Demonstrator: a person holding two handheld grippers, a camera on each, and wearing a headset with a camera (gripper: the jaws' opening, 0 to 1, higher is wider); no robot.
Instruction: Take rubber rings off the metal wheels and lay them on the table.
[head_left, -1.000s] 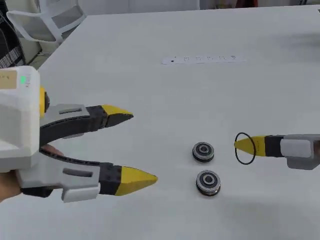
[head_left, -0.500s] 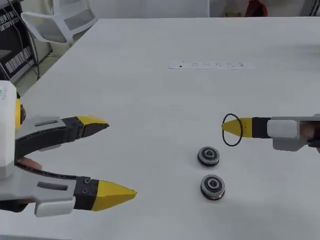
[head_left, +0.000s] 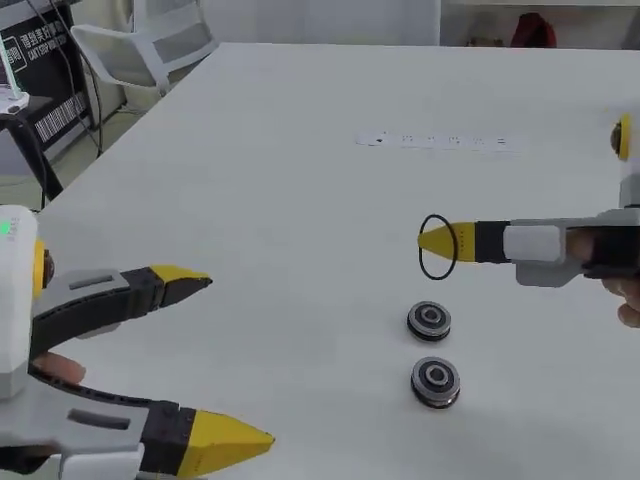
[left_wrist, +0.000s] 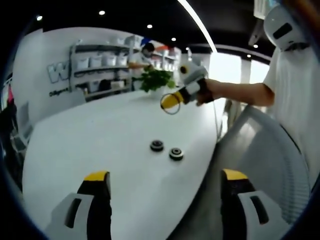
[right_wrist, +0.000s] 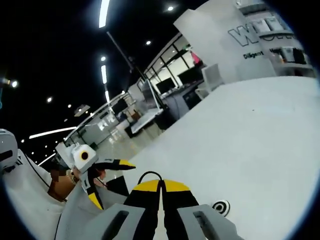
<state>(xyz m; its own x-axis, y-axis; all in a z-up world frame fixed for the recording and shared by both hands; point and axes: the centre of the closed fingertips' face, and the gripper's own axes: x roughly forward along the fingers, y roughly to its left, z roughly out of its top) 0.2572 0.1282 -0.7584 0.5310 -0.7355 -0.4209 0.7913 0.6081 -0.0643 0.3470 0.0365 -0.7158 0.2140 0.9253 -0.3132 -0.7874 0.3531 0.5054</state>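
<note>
Black rubber ring (head_left: 420, 248) pinched in right tongs (head_left: 432, 241), near metal wheels (head_left: 430, 321), left tongs (head_left: 238, 359) wide

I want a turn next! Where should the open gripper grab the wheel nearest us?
Pinch the nearest wheel across its round rim, with the left gripper coming down from above. It lies flat on the table, so its opposite edges are probably what two jaws can close on.

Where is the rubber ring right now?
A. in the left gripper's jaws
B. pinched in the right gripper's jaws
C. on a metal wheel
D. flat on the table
B: the rubber ring hangs from the tip of the right gripper, whose jaws are shut on it.
</note>
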